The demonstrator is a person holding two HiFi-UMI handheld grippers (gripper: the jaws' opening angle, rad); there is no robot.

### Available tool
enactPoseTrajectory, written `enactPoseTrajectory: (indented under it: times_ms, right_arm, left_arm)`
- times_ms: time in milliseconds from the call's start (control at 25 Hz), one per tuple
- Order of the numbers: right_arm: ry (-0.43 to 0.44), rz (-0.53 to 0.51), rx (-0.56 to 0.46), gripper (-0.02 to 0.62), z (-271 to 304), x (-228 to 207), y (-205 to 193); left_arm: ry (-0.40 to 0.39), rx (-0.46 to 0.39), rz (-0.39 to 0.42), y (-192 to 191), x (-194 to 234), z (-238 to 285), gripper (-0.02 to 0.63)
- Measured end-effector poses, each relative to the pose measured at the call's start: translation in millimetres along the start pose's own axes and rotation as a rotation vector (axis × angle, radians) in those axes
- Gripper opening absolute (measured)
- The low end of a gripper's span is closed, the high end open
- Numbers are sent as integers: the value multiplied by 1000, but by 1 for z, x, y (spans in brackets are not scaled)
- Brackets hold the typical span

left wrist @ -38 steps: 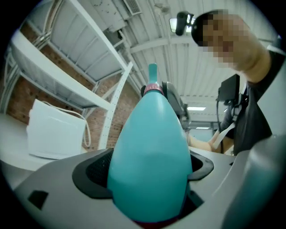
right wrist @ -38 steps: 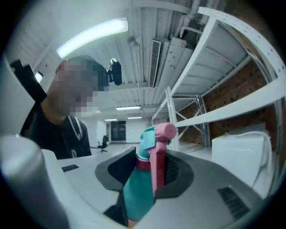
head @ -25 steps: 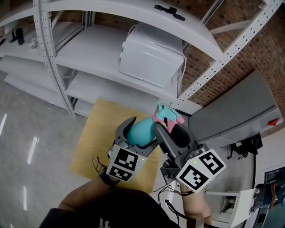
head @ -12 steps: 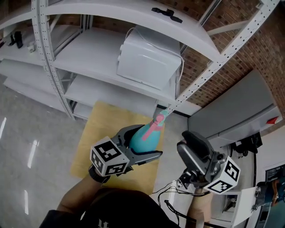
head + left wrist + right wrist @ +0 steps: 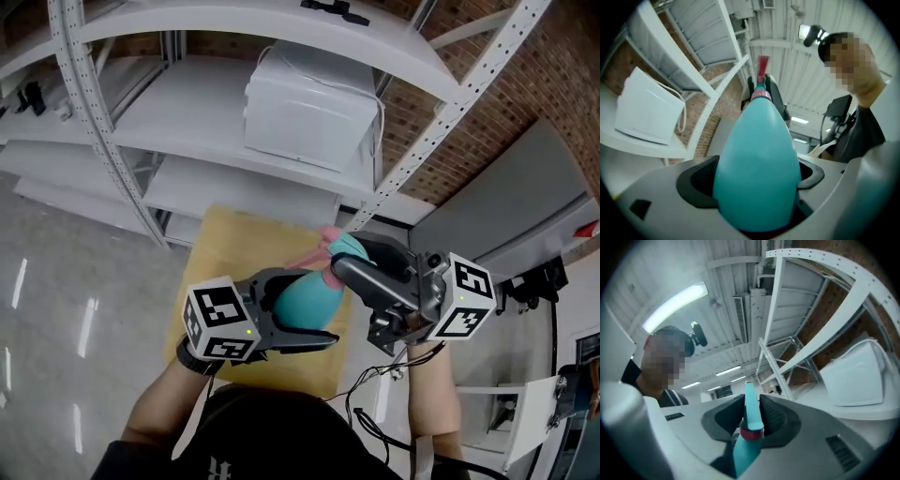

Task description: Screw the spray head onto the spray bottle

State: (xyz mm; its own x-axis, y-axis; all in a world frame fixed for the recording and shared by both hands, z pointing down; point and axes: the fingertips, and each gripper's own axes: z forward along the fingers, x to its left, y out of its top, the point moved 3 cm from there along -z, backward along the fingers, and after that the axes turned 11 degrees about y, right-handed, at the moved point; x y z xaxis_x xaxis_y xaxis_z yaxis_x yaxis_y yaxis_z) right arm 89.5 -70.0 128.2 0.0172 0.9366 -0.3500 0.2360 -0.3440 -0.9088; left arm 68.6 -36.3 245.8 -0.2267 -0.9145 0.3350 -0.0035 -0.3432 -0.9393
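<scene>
As the two grippers meet in mid-air, screwing-on looks under way.
The left gripper (image 5: 319, 305) fingers clamp the teal spray bottle (image 5: 757, 164); the right gripper (image 5: 352, 258) fingers have just been closing onto the spray head (image 5: 750, 413) at its neck. Next, probably, a tightening twist.

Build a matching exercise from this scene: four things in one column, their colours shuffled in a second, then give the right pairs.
Things:
1. spray bottle body
2. collar of the spray head
3. box on the shelf
4. flat board by the shelving

Colours:
A. white
B. tan yellow
C. pink
D. teal

Pairs: 1-D, 2-C, 3-A, 4-B
</scene>
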Motion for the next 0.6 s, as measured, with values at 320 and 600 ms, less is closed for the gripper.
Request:
enactPoseTrajectory:
  times_ms: [320,600]
  right_arm:
    - [-659,198,-144,97,-38,-68,-55]
    - [-490,164,-200,207,-42,-31,-38]
  left_arm:
    - [937,272,577,-39,81,-14,449]
    - [517,118,154,-44,63,2,449]
